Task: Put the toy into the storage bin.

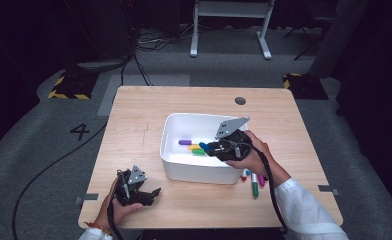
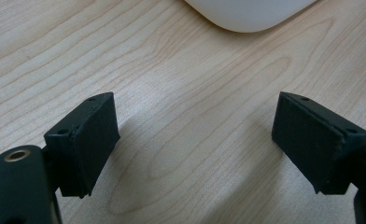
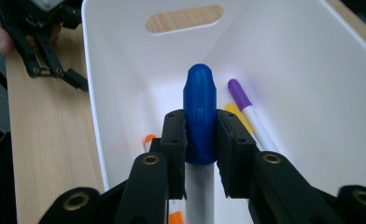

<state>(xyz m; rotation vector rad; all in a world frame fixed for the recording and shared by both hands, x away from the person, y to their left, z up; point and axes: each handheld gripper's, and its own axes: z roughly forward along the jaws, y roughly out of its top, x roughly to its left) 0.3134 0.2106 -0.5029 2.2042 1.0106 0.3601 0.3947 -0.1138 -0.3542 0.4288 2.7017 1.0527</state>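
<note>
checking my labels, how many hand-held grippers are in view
2. Left hand-held gripper: open, at the table's front left. Right hand-held gripper: in the white bin, shut on a blue marker.

Dim room, dark at the back. Grey carpet floor point(image 1: 44, 150) with a painted "4" point(image 1: 79, 131) left of the wooden table point(image 1: 134, 125). Yellow-and-black hazard tape point(image 1: 69, 94) at two spots beside the far corners. White frame legs point(image 1: 230, 25) standing beyond the table. Black cables point(image 1: 139, 60) trailing across the carpet.

Markers point(image 1: 193, 148) in white bin point(image 1: 171, 131)
</note>
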